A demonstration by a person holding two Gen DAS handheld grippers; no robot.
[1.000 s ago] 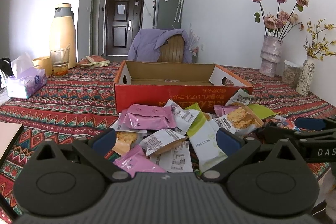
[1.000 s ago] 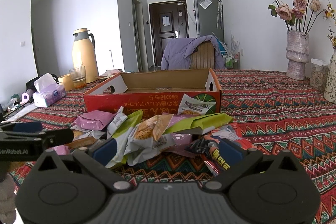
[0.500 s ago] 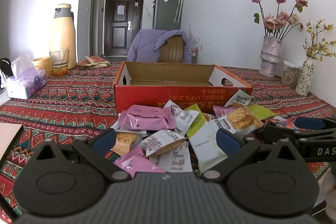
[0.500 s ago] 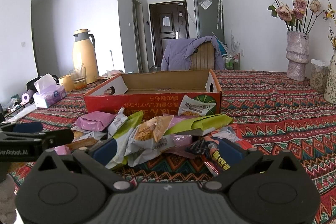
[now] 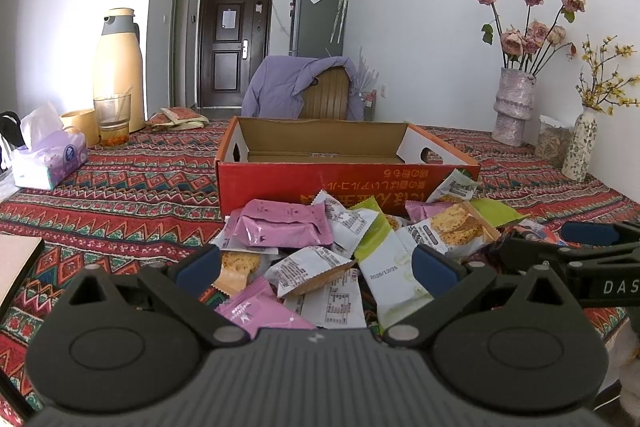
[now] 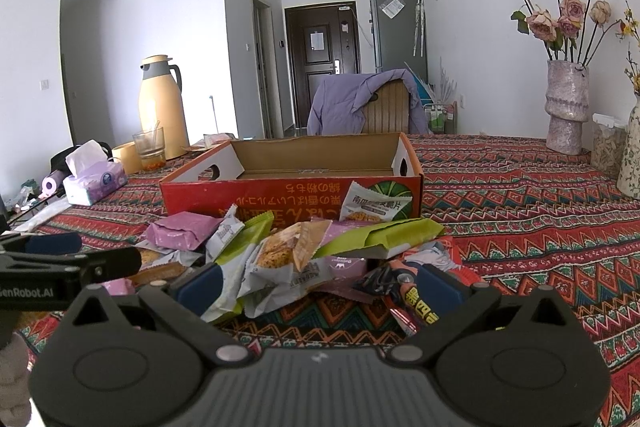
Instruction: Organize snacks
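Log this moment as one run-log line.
phase: pre-grasp | left tool: open, over snack pile | right tool: open, at pile | red cardboard box: no packets visible inside

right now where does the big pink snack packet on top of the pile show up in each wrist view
Left wrist view: the pink snack packet lies just left of centre, atop the pile, in front of the red cardboard box.
Right wrist view: the same packet sits left of centre, at the pile's left edge, below the box's left front corner.
Shared landmark: the red cardboard box, open and behind the pile in both views.
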